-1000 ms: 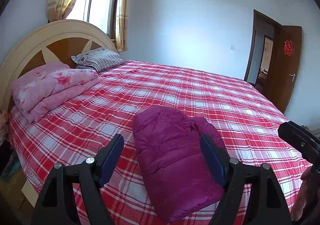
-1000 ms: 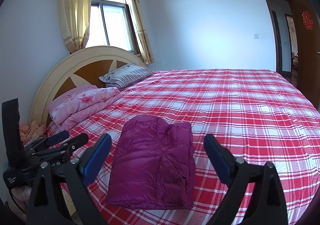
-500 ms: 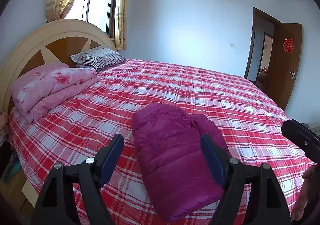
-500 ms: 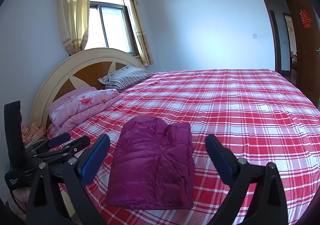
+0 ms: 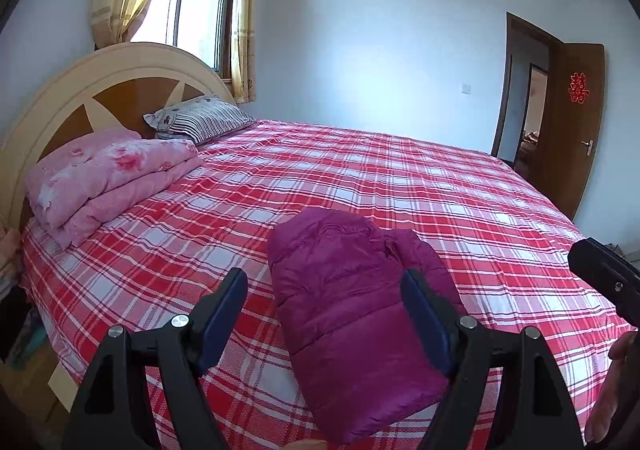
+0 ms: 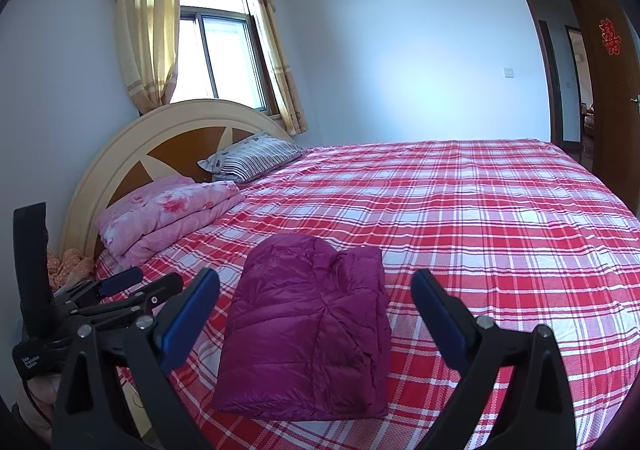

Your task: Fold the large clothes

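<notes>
Pink quilt [image 5: 108, 177], striped pillow [image 5: 204, 119] by headboard [image 5: 60, 97]

Glossy quilted purple jacket [image 6: 308, 334] on matt woven plaid bedsheet [image 6: 480, 217] (polished wooden headboard [image 6: 176, 145])

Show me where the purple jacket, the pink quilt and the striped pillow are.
purple jacket [image 6: 308, 326]: right wrist view, middle of its folded top face.
pink quilt [image 6: 168, 215]: right wrist view, flowered top layer of the folded stack.
striped pillow [image 5: 206, 121]: left wrist view, middle of its striped face.
</notes>
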Demonstrator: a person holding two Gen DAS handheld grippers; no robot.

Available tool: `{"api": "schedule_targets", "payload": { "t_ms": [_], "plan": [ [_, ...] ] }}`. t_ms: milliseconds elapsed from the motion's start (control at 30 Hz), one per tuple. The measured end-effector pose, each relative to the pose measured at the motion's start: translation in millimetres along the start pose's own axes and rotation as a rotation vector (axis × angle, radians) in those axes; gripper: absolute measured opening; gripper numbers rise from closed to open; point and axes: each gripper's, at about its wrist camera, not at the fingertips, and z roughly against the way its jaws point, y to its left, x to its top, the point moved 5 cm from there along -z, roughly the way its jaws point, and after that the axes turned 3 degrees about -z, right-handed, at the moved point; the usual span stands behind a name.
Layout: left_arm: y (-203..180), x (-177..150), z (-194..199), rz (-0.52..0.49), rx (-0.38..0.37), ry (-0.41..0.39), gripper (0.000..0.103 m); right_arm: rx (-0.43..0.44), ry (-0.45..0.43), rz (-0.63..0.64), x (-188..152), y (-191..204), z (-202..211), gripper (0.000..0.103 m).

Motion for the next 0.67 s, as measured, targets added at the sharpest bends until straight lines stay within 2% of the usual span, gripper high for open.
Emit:
{"api": "schedule_targets", "payload": {
  "t_ms": [300,400,533,667],
  "plan": [
    [3.1,-1.2,-3.2,-0.003,0.032,0.007,0.080,0.004,0.008,0.004,-2.7,3.8,-1.1,0.099],
    [4.0,-2.3,-5.8,-0.004,0.043,0.012,0.091,0.005,0.014,0.004,-4.8,4.3,-3.2,0.099],
    [0.5,-3.8,-5.3,-0.039,0.068,-0.002,0.091,0.004,0.025,0.001,-8.3,3.3,-5.0,0.099],
    [-2.0,-5.2,-6.5,-0.050,0.061,-0.003,0.091,0.003,0.032,-0.001,-10.1,2.9,-5.7,0.099]
  ]
}}
